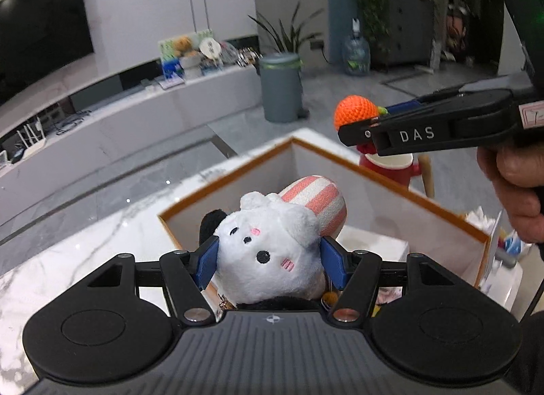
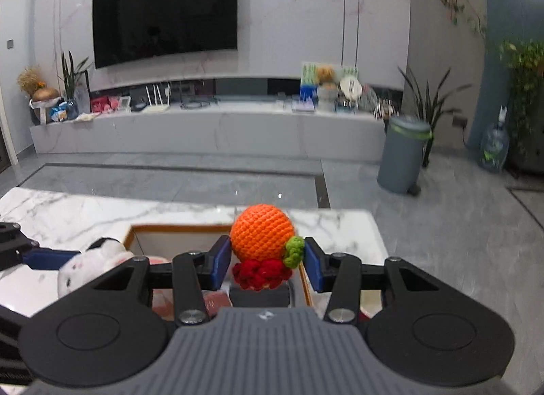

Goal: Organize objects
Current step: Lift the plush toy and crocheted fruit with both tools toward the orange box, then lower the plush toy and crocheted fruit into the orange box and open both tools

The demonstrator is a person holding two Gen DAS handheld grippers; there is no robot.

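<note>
Left wrist: left gripper (image 1: 268, 260) clamps white plush (image 1: 268, 252) above box (image 1: 391, 170)

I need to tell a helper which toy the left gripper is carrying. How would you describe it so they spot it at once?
Find the white marble table and the orange-rimmed box on it. Over the box's near corner, the left gripper pinches a white plush animal head between blue pads. Its embroidered black eyes and pink cheek marks set it apart from the pink-striped ball behind it.

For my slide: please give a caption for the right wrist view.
Right gripper holds a crocheted orange above the open box.
</note>
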